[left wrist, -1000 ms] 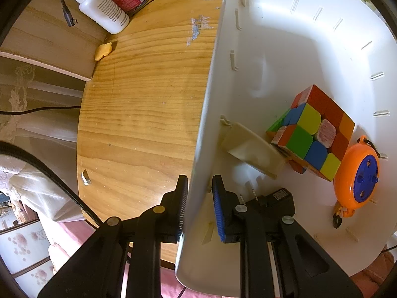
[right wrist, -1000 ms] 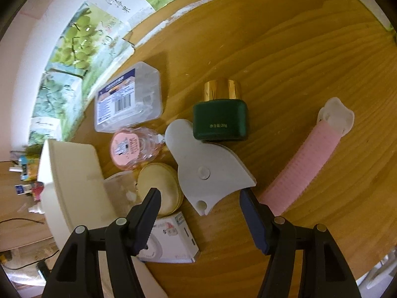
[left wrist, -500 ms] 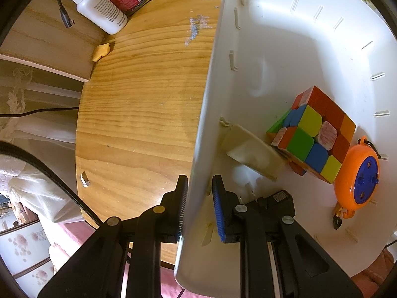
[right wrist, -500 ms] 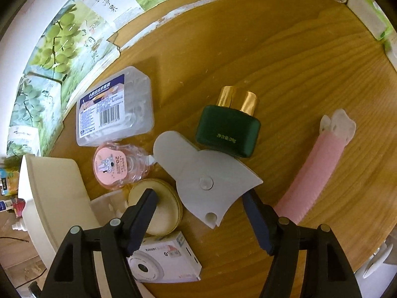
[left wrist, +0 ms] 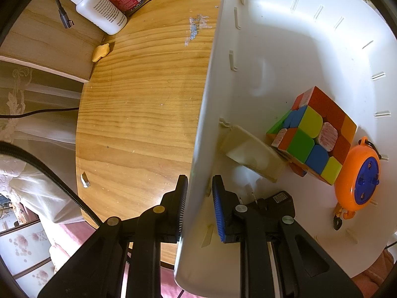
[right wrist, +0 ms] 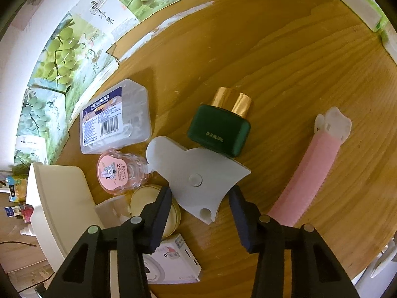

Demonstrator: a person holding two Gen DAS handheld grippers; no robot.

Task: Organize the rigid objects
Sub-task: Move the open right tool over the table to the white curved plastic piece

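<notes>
My left tongs [left wrist: 197, 206] are clenched on the near wall of the white bin [left wrist: 273, 49], which holds a puzzle cube [left wrist: 315, 134]. My right tongs [right wrist: 201, 214] are closing, pads not yet touching, around the near tip of the grey flat plastic piece [right wrist: 196, 173] lying on the surface [right wrist: 297, 62].

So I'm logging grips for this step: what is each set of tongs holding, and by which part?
Left tongs: clamped on the white bin, at its side wall. Right tongs: closing around the grey flat piece at its narrow end, nothing held yet.
</notes>
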